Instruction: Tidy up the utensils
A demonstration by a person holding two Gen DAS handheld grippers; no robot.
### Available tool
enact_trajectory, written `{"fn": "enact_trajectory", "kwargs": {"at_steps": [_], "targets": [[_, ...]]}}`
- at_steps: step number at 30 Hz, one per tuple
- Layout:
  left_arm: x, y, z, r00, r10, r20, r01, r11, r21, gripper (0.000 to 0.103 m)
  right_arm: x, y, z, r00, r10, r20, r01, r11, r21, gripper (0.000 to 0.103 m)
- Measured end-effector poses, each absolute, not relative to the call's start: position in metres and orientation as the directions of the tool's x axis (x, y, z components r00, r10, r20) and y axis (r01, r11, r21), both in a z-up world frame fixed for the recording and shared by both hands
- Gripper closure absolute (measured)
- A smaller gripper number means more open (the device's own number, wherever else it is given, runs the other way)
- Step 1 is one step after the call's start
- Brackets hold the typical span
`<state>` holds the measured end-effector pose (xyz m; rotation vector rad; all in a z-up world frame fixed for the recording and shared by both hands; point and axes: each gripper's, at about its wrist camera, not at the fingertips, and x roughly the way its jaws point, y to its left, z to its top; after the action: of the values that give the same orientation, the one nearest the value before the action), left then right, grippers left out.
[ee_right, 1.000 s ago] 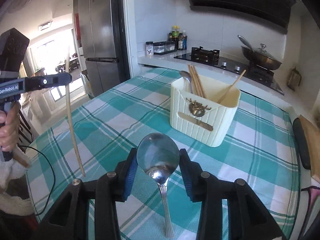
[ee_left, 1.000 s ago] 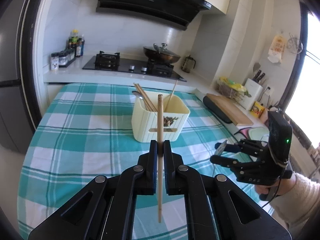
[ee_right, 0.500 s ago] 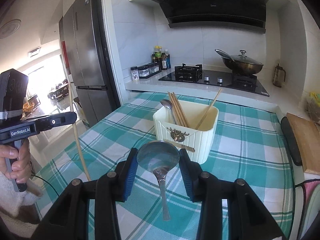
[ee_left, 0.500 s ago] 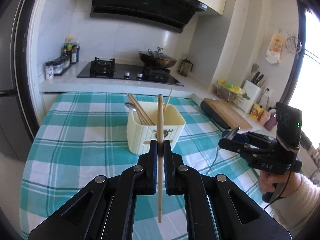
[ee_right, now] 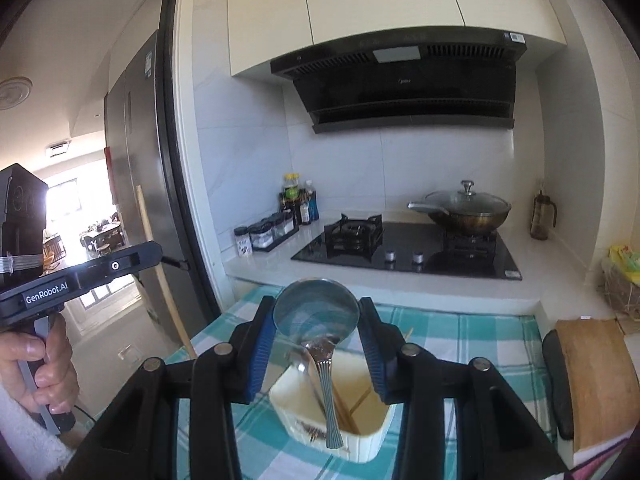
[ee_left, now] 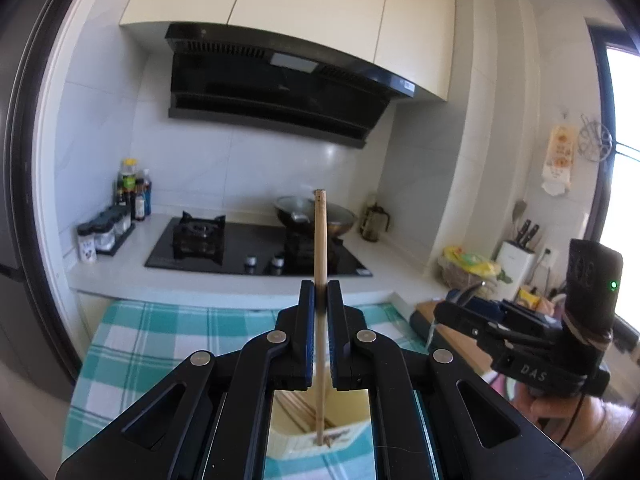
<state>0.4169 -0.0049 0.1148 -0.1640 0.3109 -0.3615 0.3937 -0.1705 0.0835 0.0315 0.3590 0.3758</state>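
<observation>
Chopstick (ee_left: 320, 264) stands upright in the left wrist view, pinched between the pressed-together left tongs (ee_left: 320, 300). Its lower end hangs inside the mouth of the cream utensil holder (ee_left: 352, 438), among other chopsticks lying in there. Holder sits on the teal checked tabletop (ee_left: 132, 340). To the right, the right tongs (ee_left: 452, 312) are seen side-on, held in a hand (ee_left: 536, 402) low at the frame edge. Behind: black gas hob (ee_left: 240, 248), wok (ee_left: 316, 216) on its right burner, range hood above.

Right wrist view: spoon (ee_right: 316, 320) gripped by its bowl, bowl up, between the blue pads (ee_right: 258, 354) of the right tongs (ee_right: 316, 344); the tongs are closed against the bowl's two edges. Handle hangs down, its tip over the open utensil holder (ee_right: 288, 404), which stands directly below on the checked tabletop (ee_right: 460, 332). A second spoon and chopsticks lean inside the holder. At left, the left tongs (ee_right: 154, 252) appear side-on with the chopstick (ee_right: 160, 268) tilted through them, held by a hand (ee_right: 44, 364). Wooden cutting board (ee_right: 592, 364) lies at the right edge.
</observation>
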Motion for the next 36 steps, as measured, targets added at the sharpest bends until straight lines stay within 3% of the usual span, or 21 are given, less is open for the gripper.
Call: {"fn": "enact_trajectory", "kwargs": {"at_steps": [3, 5, 11, 16, 17, 19, 20, 21, 24, 25, 27, 32, 36], "targets": [[0.453, -0.014, 0.103, 0.907, -0.326, -0.266, 0.277, 0.939, -0.204, 0.099, 0.418, -0.170, 0.081, 0.894, 0.339, -0.292, -0.335, 0.940, 0.066, 0.062], [0.478, -0.020, 0.082, 0.896, -0.318, -0.310, 0.257, 0.941, -0.220, 0.099, 0.438, -0.171, 0.066, 0.893, 0.324, -0.311, -0.318, 0.945, 0.072, 0.062], [0.524, -0.032, 0.000, 0.792, -0.324, -0.517, 0.220, 0.942, -0.252, 0.099, 0.495, -0.181, -0.008, 0.790, 0.310, -0.529, -0.259, 0.951, 0.171, 0.062], [0.536, -0.042, -0.041, 0.735, -0.300, -0.608, 0.212, 0.954, -0.213, 0.099, 0.528, -0.188, -0.058, 0.705, 0.306, -0.640, -0.201, 0.951, 0.233, 0.061], [0.534, -0.043, -0.041, 0.738, -0.289, -0.609, 0.211, 0.957, -0.199, 0.095, 0.532, -0.190, -0.064, 0.688, 0.321, -0.651, -0.195, 0.946, 0.260, 0.060], [0.525, -0.042, -0.038, 0.745, -0.278, -0.606, 0.213, 0.961, -0.178, 0.067, 0.535, -0.196, -0.068, 0.677, 0.351, -0.647, -0.171, 0.930, 0.326, 0.055], [0.518, -0.039, -0.033, 0.756, -0.267, -0.598, 0.204, 0.964, -0.172, 0.039, 0.533, -0.199, -0.065, 0.683, 0.357, -0.637, -0.163, 0.925, 0.344, 0.050], [0.508, -0.035, -0.026, 0.775, -0.255, -0.578, 0.192, 0.967, -0.169, 0.022, 0.529, -0.203, -0.060, 0.694, 0.361, -0.623, -0.160, 0.921, 0.356, 0.048], [0.472, -0.024, -0.004, 0.815, -0.226, -0.534, 0.173, 0.974, -0.149, 0.002, 0.510, -0.210, -0.033, 0.727, 0.340, -0.596, -0.149, 0.926, 0.347, 0.044], [0.456, -0.022, 0.002, 0.825, -0.203, -0.527, 0.156, 0.979, -0.133, 0.000, 0.497, -0.211, -0.022, 0.742, 0.327, -0.585, -0.148, 0.931, 0.333, 0.042], [0.419, -0.020, 0.011, 0.841, -0.153, -0.518, 0.117, 0.988, -0.102, 0.001, 0.465, -0.214, -0.001, 0.774, 0.291, -0.562, -0.145, 0.946, 0.290, 0.025], [0.338, -0.032, 0.001, 0.822, -0.095, -0.561, 0.093, 0.995, -0.033, 0.000, 0.375, -0.209, 0.014, 0.807, 0.183, -0.562, -0.096, 0.979, 0.181, 0.001], [0.278, -0.041, -0.007, 0.833, -0.044, -0.551, 0.050, 0.999, -0.005, 0.000, 0.300, -0.194, 0.003, 0.837, 0.104, -0.537, -0.054, 0.993, 0.108, 0.000]]}}
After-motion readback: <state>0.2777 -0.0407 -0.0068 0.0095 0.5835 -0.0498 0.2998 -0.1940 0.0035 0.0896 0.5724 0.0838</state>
